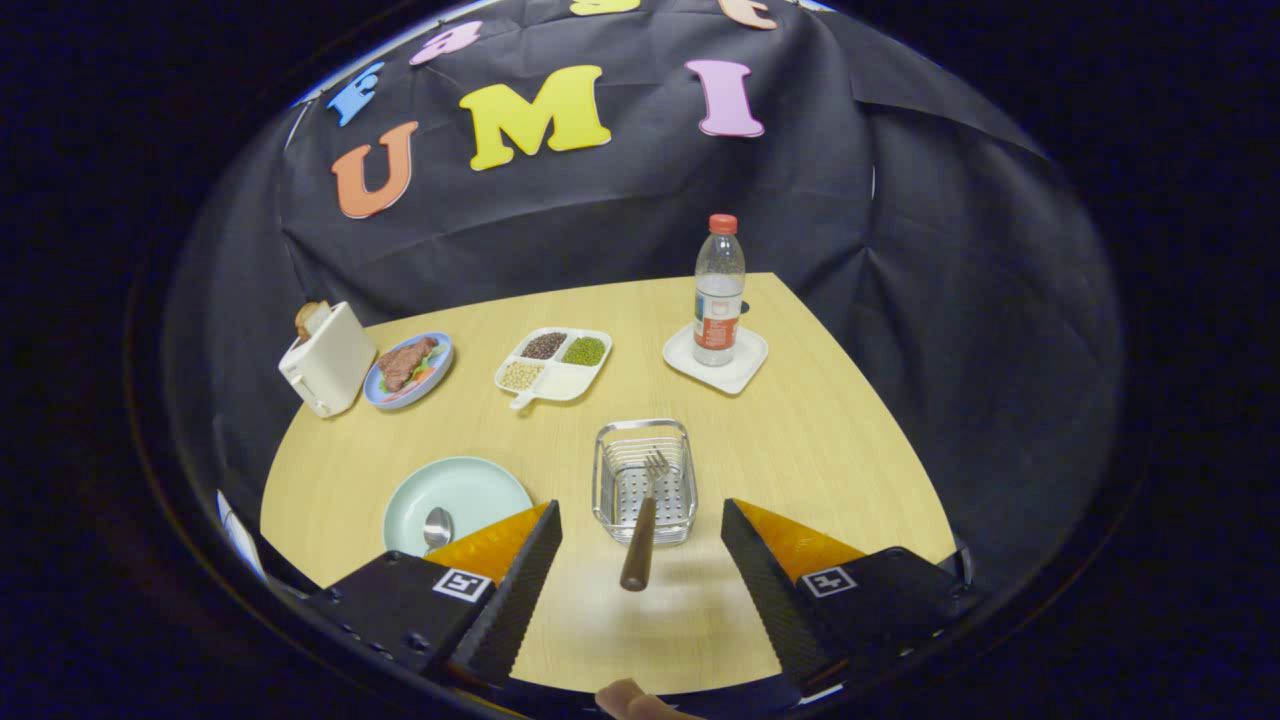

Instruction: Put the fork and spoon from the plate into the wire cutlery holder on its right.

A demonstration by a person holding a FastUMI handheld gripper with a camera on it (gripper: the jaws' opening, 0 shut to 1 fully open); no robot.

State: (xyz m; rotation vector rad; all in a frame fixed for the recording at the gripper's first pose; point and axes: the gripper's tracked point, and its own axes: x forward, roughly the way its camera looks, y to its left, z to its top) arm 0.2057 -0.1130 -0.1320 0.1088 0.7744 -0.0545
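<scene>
toaster (pixel 327 358): far left, at the table (pixel 820 440) edge, bread in the slot.
food plate (pixel 409 369): just beside the toaster, on its right.
plate (pixel 458 497): near left of the table, ahead of your left finger. Bare wood between it and the holder.
spoon (pixel 437 527): on the plate's near edge, bowl up, handle hidden behind your left finger.
divided tray (pixel 553 364): mid-table, well beyond the holder.
wire cutlery holder (pixel 645 480): just ahead of the claw, between the finger lines.
fork (pixel 642 525): tines in the holder, leaning on its near rim; brown handle sticks out towards you, tilted.
claw (pixel 640 535): spread wide, gripping nothing; fork handle sits in the gap, clear of both fingers.
bottle (pixel 718 292): upright on a white square coaster (pixel 715 360), far right.
right side: open table out to the curved edge.
</scene>
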